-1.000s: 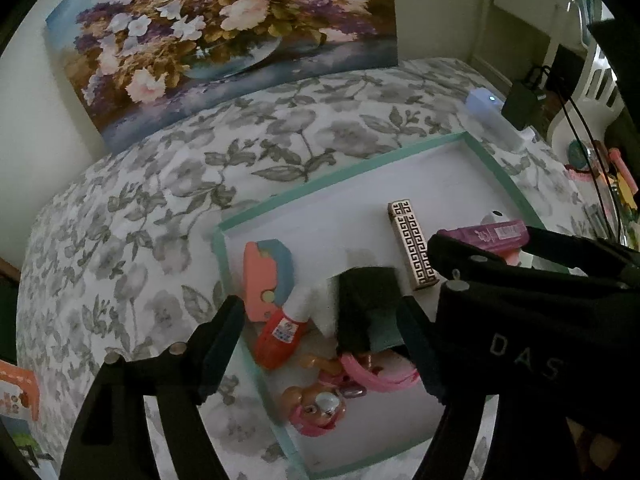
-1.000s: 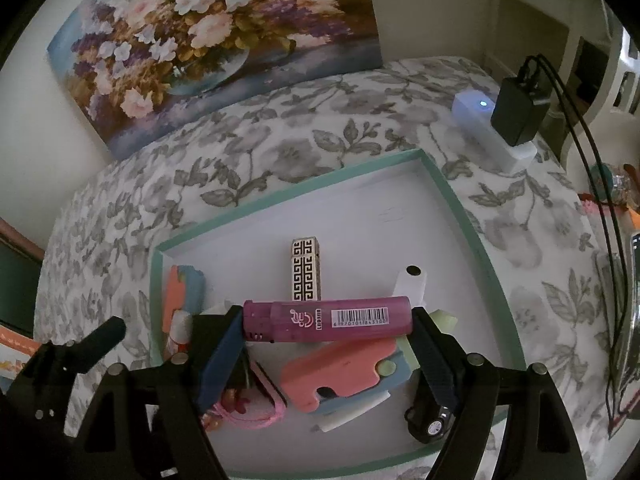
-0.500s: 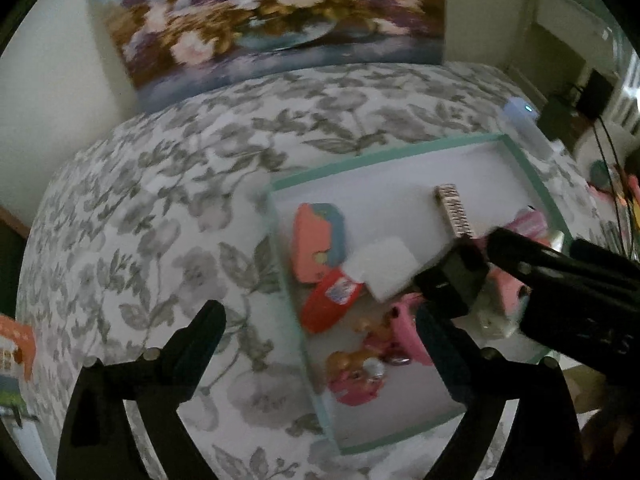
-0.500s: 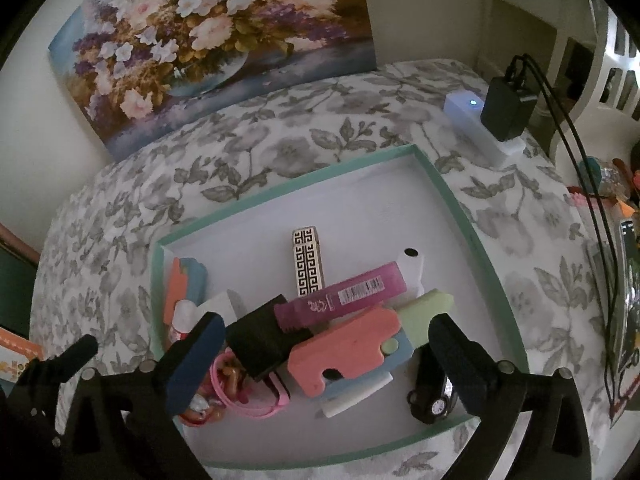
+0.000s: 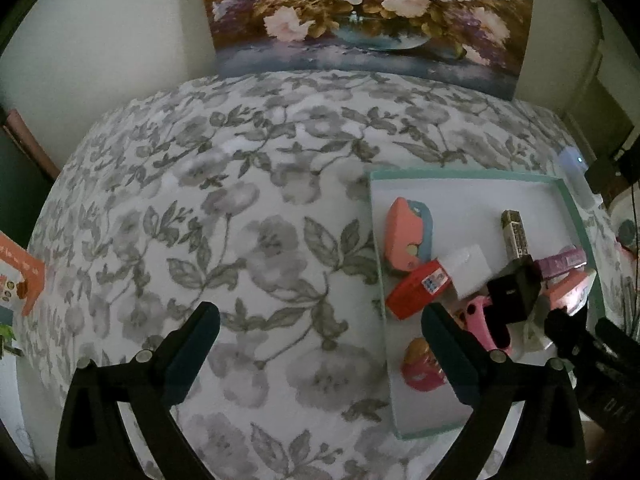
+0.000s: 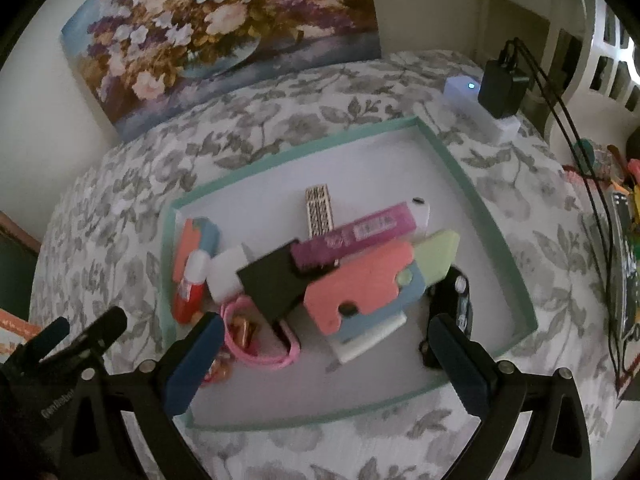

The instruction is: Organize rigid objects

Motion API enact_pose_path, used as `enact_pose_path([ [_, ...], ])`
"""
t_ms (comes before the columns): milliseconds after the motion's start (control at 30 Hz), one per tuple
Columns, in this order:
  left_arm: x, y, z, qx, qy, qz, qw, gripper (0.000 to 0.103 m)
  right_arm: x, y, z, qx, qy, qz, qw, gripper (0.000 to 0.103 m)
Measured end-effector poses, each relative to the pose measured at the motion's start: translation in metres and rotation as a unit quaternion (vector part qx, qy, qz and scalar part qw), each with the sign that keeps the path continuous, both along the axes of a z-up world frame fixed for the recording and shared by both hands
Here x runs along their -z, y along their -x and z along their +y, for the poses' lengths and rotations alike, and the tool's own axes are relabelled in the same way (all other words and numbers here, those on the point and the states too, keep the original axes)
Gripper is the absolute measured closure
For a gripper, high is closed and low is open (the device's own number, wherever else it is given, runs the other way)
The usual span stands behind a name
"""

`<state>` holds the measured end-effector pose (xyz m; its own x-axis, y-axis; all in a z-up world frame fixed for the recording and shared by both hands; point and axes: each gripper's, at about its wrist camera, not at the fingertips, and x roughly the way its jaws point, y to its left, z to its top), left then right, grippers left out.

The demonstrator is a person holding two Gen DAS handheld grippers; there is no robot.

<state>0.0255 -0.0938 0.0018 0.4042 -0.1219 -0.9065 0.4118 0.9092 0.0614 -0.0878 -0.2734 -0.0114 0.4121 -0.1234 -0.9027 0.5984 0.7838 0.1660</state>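
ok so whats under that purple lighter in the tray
The purple lighter lies across the patterned gold box, its left end on the black block and its right end over a white piece. The tray floor beneath it is hidden.

One tray [image 6: 472,184]. Inside: one purple lighter [image 6: 352,236], one black block [image 6: 276,280], one patterned tube [image 6: 319,210], one pink ring [image 6: 260,356], one red bottle [image 6: 190,296].

tray [image 6: 472,184]: teal rim, white floor | cloth [image 5: 240,200]: grey floral | lighter [image 6: 352,236]: purple
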Motion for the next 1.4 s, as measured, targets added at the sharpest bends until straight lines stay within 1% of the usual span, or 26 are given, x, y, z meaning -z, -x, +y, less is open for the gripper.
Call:
enact_pose_path([
  [333, 0.004, 0.018, 0.017, 0.013, -0.016, 0.022, 0.9996, 0.002, 0.0, 0.015, 0.026, -0.02, -0.007, 0.006, 1.0, 0.0],
  [500, 0.004, 0.028, 0.022, 0.009, -0.039, 0.016, 0.9991, 0.002, -0.003, 0.025, 0.034, -0.022, -0.004, 0.005, 1.0, 0.0],
  [633, 0.002, 0.034, 0.025, 0.019, -0.04, 0.016, 0.9989, 0.002, -0.004, 0.034, 0.036, -0.015, -0.008, 0.004, 1.0, 0.0],
  [800, -0.002, 0.041, 0.03, 0.017, -0.046, 0.006, 0.9988, 0.002, -0.007, 0.044, 0.037, -0.007, -0.007, 0.0, 1.0, 0.0],
  [1067, -0.011, 0.047, 0.039, 0.014, -0.035, -0.007, 0.9993, 0.002, -0.013, 0.052, 0.042, -0.009, -0.002, -0.008, 1.0, 0.0],
  [1400, -0.019, 0.049, 0.049, 0.004, -0.024, -0.012, 0.9996, 0.002, -0.018, 0.056, 0.044, -0.007, 0.005, -0.015, 1.0, 0.0],
])
